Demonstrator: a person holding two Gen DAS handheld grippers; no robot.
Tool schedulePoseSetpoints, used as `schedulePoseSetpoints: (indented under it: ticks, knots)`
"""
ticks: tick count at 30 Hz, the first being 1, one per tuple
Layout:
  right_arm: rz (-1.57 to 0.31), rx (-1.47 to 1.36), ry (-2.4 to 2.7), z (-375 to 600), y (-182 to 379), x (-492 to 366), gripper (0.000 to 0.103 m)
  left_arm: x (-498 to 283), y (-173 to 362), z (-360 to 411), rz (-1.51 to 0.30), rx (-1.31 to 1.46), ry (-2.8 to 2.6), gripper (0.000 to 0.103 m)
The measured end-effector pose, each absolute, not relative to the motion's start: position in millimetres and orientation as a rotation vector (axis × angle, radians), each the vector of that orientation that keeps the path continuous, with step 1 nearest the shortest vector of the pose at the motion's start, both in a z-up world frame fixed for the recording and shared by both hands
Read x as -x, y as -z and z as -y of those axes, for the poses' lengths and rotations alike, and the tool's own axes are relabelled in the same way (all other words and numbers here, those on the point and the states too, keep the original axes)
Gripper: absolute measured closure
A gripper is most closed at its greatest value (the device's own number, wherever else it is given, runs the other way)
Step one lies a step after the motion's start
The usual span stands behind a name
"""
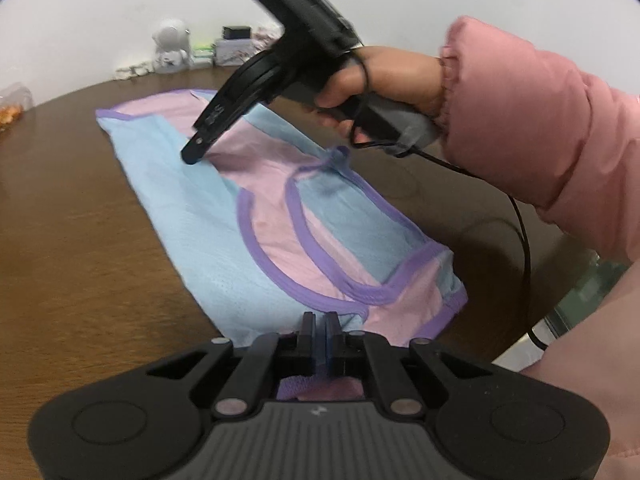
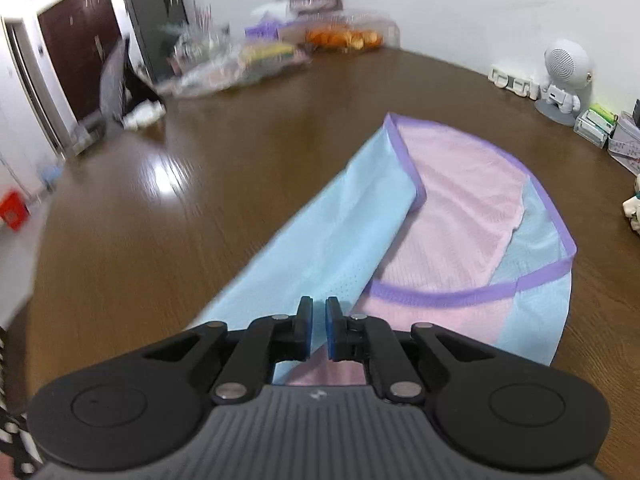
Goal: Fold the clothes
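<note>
A sleeveless mesh garment [image 1: 208, 248], light blue and pink with purple trim, lies on the brown table [image 1: 80, 208] with its sides folded inward. My left gripper [image 1: 319, 322] is at the garment's near edge, pads pressed together on the blue cloth. A hand in a pink sleeve [image 1: 532, 140] holds my right gripper [image 1: 191, 156], whose tip touches the blue fold at the far end. In the right wrist view that gripper [image 2: 319, 310] hovers over the blue flap [image 2: 332, 240], jaws nearly together with a thin slit. No cloth shows pinched between them.
A white robot figure [image 2: 564, 76], small boxes [image 2: 600, 124] and white clips [image 2: 516, 82] line the wall side of the table. Clear bags of snacks and oranges [image 2: 340, 38] sit at the far end. A black cable [image 1: 524, 240] hangs from the right gripper.
</note>
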State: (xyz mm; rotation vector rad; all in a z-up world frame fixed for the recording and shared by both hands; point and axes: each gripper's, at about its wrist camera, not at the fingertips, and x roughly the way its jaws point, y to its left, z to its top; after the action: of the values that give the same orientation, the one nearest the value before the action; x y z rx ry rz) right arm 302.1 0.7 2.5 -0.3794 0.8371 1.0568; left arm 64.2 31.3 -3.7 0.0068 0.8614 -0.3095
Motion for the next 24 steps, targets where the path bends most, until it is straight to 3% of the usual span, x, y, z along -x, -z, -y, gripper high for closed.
schedulePoseSetpoints:
  ticks: [9,11,12,15,19,20,21,22,24]
  knots:
    - [-0.862,0.307,-0.979,-1.1,-6.9,-334.7,0.09,-61.9,2.5,-33.8,-0.844,-0.015,0.364,0.096]
    - [-0.849,0.235,-0.957,-5.5,-18.2,-350.2,0.078,-64.3,-3.6,-44.6,-0.814,0.02,0.363,0.095]
    - [-0.839,0.213,-0.934,-11.4,-23.8,-359.6,0.062,-66.8,-6.2,-47.7,-0.801,0.023,0.353,0.095]
    - [-0.881,0.23,-0.844,-36.7,-20.1,-389.6,0.058,-74.6,-10.2,-54.4,-0.778,0.032,0.335,0.095]
    - [-0.979,0.242,-0.768,-57.7,-0.2,-418.9,0.064,-82.5,-4.2,-54.9,-0.793,0.039,0.365,0.095]
    - [-0.979,0.231,-0.775,-58.0,0.7,-420.5,0.069,-83.4,-3.0,-55.3,-0.797,0.038,0.376,0.095]
    - [-0.99,0.21,-0.788,-56.7,1.0,-421.8,0.096,-84.3,-2.5,-56.2,-0.798,0.037,0.387,0.095]
    - [-1.004,0.184,-0.801,-54.9,1.3,-422.7,0.101,-86.0,-2.3,-56.7,-0.797,0.037,0.394,0.095]
    - [-0.997,0.184,-0.802,-49.7,0.3,-422.3,0.101,-89.2,-1.8,-58.0,-0.796,0.037,0.407,0.095]
